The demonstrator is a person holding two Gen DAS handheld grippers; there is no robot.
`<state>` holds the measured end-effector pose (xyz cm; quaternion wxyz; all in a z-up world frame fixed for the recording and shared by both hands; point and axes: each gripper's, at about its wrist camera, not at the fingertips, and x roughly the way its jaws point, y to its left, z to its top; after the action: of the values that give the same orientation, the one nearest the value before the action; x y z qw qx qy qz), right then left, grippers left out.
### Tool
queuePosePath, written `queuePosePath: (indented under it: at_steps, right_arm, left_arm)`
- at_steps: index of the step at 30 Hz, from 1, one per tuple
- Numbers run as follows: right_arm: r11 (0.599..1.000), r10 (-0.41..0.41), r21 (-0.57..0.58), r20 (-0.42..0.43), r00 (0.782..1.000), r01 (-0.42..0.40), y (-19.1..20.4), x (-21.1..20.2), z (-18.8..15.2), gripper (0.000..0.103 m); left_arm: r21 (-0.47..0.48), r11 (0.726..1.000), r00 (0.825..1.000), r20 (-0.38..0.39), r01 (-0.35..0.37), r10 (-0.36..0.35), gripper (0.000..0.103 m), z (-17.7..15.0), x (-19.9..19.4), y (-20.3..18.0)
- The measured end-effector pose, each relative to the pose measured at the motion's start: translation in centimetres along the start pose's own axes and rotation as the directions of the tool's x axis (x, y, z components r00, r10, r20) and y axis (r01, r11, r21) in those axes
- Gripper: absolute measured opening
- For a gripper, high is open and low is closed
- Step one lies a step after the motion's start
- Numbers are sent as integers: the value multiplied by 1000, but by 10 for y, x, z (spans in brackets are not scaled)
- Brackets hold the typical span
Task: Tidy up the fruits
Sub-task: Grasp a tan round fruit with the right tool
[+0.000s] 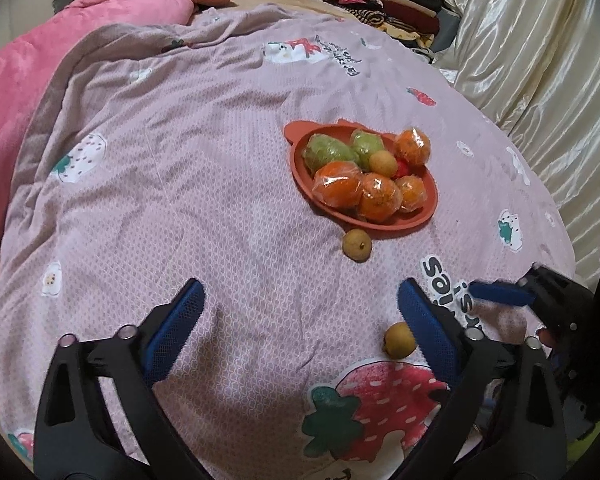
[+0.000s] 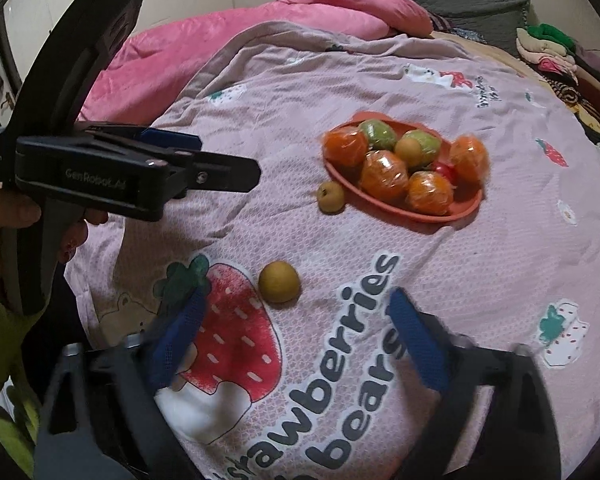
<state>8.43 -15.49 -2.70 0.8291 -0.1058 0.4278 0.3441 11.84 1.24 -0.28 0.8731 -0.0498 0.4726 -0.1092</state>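
Left wrist view, from the left edge inward. Pink quilt point(image 1: 100, 20) bunched at upper left; printed bedspread point(image 1: 180, 160) filling the middle. Left gripper point(image 1: 300, 312) low in the frame, blue pads spread wide, nothing between them but cloth. Just inside its right-hand pad, lower right of centre: a loose yellow-brown fruit point(image 1: 398, 340), partly hidden by that pad, not clamped. Above it, right of centre: a second loose fruit point(image 1: 357, 243), close against the near rim of the orange tray point(image 1: 296, 136). In the tray: wrapped oranges point(image 1: 338, 188), wrapped green fruits point(image 1: 328, 152), one small yellow fruit point(image 1: 382, 161), a glimpse of something red. At far right, the right gripper point(image 1: 500, 294) seen side-on.

Right wrist view, same order. At left, the left gripper seen side-on, held by a hand point(image 2: 20, 216). At lower centre, the right gripper, jaws apart, blurred, empty. Just ahead of its left pad, the nearer loose fruit, sitting on the strawberry print, clear of both pads. Further up, right of centre, the tray with the other loose fruit touching its rim.

Handling, as judgement: small, round, light, probably thin-skinned and easily bruised; likely to roll on soft bedding. Best taken across the widest part, pads either side, gentle squeeze. Wrapped ones likely slippery under film. Both loose fruits not yet in the tray.
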Motion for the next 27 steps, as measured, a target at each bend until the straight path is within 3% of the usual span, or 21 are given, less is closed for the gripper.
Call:
queuePosePath:
  at_steps: [2,7,11,15,24,27]
  right_arm:
    - [1000,12,-4,-15,1000,-12,2,6,0,70]
    - [999,33,3,-40,999,-33,2,21,2,46]
    - [999,51,9,-50,997,-50,3,30,3,40]
    - [998,55,18,-48,997,-54,2,37,3,26]
    - [992,96,84,-37,995,-93,-20,22,-5,25]
    - [990,91,114,-25,996,-88,-32,14,-7,25]
  left_arm:
    - [-1,1000,1000,-5,9,-9,78,0,3,0]
    - [8,1000,999,-20,28,-28,65,0,10,-1]
    - [12,999,999,-31,40,-40,59,2,17,-3]
    - [15,998,998,-41,53,-53,57,4,25,-6]
    - [43,996,995,-65,80,-77,46,14,46,-21]
    - [50,995,994,-77,81,-77,38,17,56,-27]
